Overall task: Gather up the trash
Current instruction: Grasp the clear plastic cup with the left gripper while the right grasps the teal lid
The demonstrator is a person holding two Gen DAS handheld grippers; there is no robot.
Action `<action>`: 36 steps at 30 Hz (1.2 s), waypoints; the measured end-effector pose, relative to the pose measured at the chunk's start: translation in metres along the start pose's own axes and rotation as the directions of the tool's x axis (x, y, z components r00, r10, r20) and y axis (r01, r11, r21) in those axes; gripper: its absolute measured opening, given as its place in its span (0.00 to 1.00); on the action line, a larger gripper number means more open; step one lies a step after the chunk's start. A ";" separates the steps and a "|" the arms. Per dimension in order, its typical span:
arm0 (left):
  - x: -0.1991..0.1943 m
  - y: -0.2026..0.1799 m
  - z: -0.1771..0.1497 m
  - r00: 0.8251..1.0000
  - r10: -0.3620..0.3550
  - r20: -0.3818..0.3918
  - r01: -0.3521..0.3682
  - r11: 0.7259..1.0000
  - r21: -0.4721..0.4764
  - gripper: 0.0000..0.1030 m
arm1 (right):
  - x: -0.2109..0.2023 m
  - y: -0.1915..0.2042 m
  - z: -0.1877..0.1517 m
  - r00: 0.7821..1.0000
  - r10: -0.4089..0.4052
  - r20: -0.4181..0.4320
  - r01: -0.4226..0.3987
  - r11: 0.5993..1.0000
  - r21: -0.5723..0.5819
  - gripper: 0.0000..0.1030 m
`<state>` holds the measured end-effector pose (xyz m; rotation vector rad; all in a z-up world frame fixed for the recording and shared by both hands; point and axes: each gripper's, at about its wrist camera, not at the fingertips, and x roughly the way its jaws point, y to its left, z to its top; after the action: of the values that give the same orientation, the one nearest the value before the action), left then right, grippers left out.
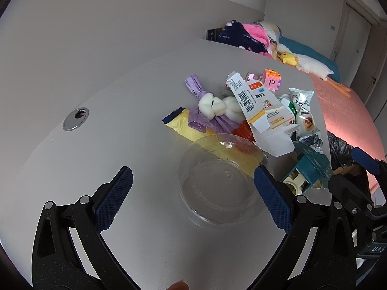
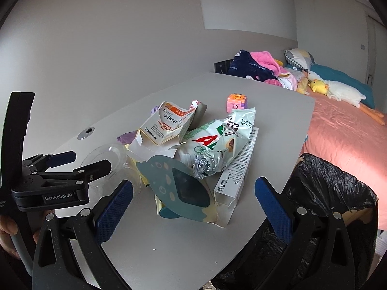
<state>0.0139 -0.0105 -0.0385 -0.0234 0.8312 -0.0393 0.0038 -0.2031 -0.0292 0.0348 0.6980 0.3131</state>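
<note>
Both grippers spread wide, nothing pinched. Left gripper [image 1: 193, 186] straddling the clear plastic cup [image 1: 219, 181], lying on its side at the near edge of the trash pile [image 2: 193, 149]; apparently lined up to close on it, pads not yet touching. Right gripper [image 2: 193, 193] hovering short of the pile, just left of the black-lined bin [image 2: 338, 188], probably kept close for quick drops.

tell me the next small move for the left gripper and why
Probably ease the left gripper forward and close on the clear round plastic cup. Its open blue-padded fingers already flank the cup, which lies nearest on the grey table, and the black-lined trash bin waits at the table's right edge.
</note>
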 end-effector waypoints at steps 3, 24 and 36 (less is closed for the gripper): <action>0.003 0.002 0.001 1.000 -0.020 0.011 0.020 1.000 -0.014 0.94 | 0.006 0.001 -0.002 1.000 -0.003 -0.017 0.003 1.000 -0.005 0.98; 0.004 -0.012 0.002 0.992 -0.125 0.018 0.125 0.992 0.020 0.94 | 0.009 0.007 -0.006 1.000 -0.010 -0.027 0.007 0.996 -0.087 0.96; 0.039 0.004 -0.006 0.996 -0.054 -0.066 0.052 0.998 -0.028 0.82 | 0.025 0.020 -0.008 0.998 -0.017 -0.052 0.009 0.988 -0.152 0.75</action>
<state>0.0361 -0.0084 -0.0713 -0.0693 0.8973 -0.0798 0.0109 -0.1770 -0.0486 -0.1235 0.7252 0.3552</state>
